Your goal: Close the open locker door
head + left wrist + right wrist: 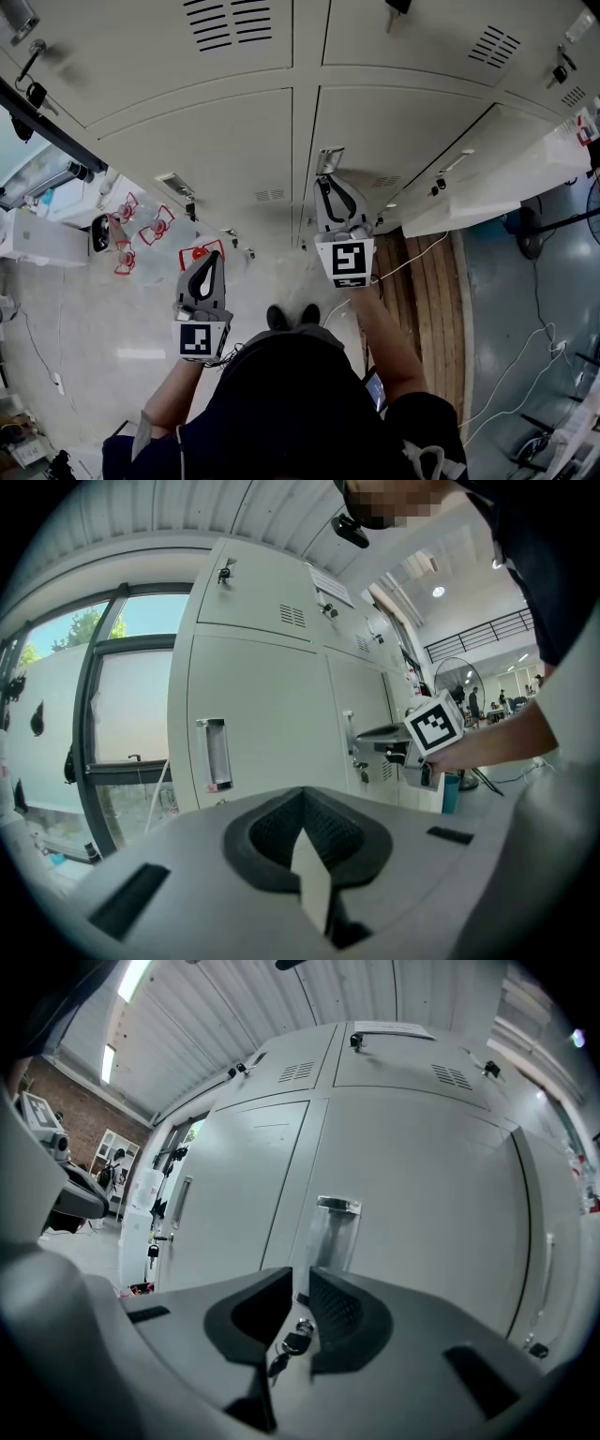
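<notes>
Grey locker doors point(375, 131) fill the wall ahead. My right gripper point(330, 184) is level at one door, its tips just under the recessed handle point(330, 159). In the right gripper view that gripper point(298, 1279) has its jaws drawn to a slim gap. A small key in the lock point(298, 1327) sits in that gap, and the pads look closed on it. The handle point(335, 1232) rises just beyond the tips. My left gripper point(206, 267) hangs back from the lockers, and in its own view it point(305, 808) is shut and empty. A white door leaf point(497, 183) stands out from the lockers at the right.
Red frames point(155, 227) and a white box point(42, 239) lie on the floor at the left. Wooden planks point(431, 281), loose cables point(525, 361) and a fan stand point(530, 230) are at the right. A window point(122, 714) adjoins the lockers.
</notes>
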`<control>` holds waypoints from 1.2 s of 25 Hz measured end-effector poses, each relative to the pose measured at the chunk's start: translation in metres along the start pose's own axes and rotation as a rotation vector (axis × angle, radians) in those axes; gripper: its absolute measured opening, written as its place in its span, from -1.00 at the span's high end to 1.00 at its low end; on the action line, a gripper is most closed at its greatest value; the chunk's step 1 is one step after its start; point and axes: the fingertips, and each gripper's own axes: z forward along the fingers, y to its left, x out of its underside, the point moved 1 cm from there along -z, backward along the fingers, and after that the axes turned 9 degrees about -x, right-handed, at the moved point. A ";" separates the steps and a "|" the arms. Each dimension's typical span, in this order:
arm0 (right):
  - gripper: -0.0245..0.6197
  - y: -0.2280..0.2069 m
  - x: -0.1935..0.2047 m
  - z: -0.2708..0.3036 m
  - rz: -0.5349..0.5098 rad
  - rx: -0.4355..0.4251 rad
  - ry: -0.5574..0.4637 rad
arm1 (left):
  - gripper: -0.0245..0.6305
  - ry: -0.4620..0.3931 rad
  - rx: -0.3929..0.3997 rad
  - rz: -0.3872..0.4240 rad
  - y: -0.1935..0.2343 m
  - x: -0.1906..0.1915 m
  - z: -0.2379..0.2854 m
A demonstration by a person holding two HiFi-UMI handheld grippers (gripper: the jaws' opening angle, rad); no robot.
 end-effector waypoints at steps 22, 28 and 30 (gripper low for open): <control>0.94 0.018 -0.019 -0.073 0.109 -0.097 -0.041 | 0.92 -0.058 -0.043 -0.003 -0.006 -0.018 0.002; 0.94 0.026 -0.021 -0.093 0.119 -0.107 -0.051 | 0.92 -0.062 -0.061 -0.001 -0.008 -0.027 -0.005; 0.93 0.028 -0.024 -0.100 0.113 -0.107 -0.054 | 0.92 -0.070 -0.062 0.004 -0.009 -0.028 -0.008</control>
